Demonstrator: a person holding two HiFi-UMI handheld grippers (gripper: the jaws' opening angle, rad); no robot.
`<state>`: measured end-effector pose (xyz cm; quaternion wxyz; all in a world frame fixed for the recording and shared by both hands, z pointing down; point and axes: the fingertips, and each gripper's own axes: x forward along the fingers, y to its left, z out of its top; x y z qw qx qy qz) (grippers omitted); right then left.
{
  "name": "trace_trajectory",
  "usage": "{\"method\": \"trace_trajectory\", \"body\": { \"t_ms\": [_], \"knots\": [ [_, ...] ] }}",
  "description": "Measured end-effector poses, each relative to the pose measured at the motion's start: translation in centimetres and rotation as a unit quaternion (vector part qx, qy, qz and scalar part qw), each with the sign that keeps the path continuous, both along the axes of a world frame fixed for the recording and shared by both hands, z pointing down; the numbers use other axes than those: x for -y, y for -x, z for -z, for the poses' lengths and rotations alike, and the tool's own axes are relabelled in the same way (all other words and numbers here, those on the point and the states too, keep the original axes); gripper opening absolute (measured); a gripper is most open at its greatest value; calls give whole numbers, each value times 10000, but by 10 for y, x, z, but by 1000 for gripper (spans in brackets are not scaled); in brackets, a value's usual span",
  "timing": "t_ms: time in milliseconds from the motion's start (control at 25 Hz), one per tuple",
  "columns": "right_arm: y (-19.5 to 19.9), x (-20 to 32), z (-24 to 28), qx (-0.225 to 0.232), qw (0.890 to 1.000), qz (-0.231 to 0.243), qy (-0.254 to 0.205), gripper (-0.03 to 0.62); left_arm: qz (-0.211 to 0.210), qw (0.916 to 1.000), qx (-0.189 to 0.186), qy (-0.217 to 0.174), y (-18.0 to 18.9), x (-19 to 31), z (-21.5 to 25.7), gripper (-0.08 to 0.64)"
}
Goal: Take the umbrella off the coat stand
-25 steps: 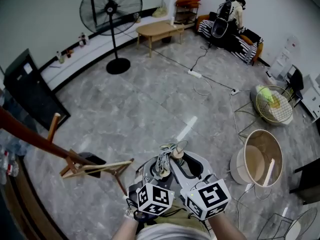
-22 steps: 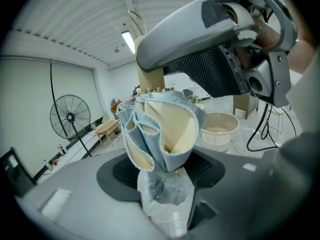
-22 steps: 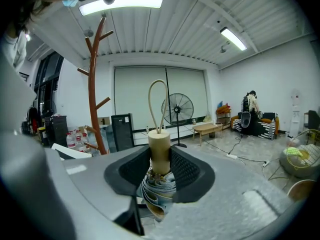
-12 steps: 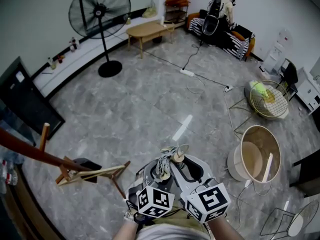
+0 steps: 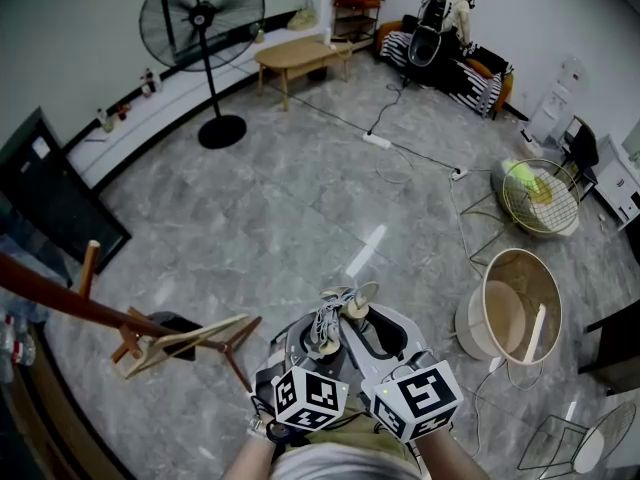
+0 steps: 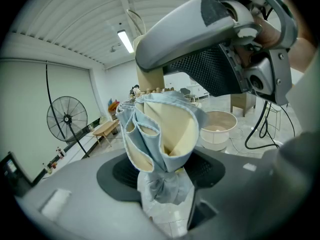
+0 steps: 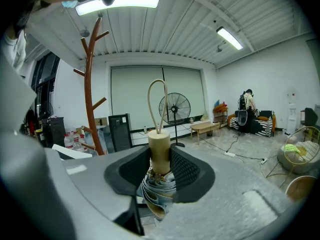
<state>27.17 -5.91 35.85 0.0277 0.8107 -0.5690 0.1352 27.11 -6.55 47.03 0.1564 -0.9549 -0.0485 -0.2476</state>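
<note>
A folded umbrella [image 5: 328,324] of pale blue and cream fabric is held between both grippers, close in front of me and off the stand. My left gripper [image 5: 318,340] is shut on the bunched fabric [image 6: 161,134], which stands up between its pads [image 6: 120,171]. My right gripper [image 5: 366,328] is shut on the umbrella's wooden handle [image 7: 160,151], whose cord loop [image 7: 156,101] rises above it. The brown coat stand [image 5: 70,306] leans across the left edge of the head view, its splayed feet [image 5: 195,338] just left of the grippers. In the right gripper view the coat stand [image 7: 90,91] rises at the left.
A standing fan [image 5: 203,20] and a low wooden table [image 5: 298,58] are at the back. A round tub [image 5: 515,313] and a wire basket [image 5: 545,200] stand to the right, with cables and a power strip [image 5: 378,140] across the grey floor. A black panel [image 5: 50,193] leans at the left.
Both grippers keep the same hold on the umbrella. Only the head view has shifted slightly, so the room and the stand sit a little differently in the picture.
</note>
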Motion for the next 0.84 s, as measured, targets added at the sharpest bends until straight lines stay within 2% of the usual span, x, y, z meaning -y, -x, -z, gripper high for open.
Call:
{"method": "trace_trajectory", "body": {
  "t_ms": [840],
  "knots": [
    [1,6,0,-9,9999,107,10,124,100,9999,17,-46,1,6,0,278]
  ]
}}
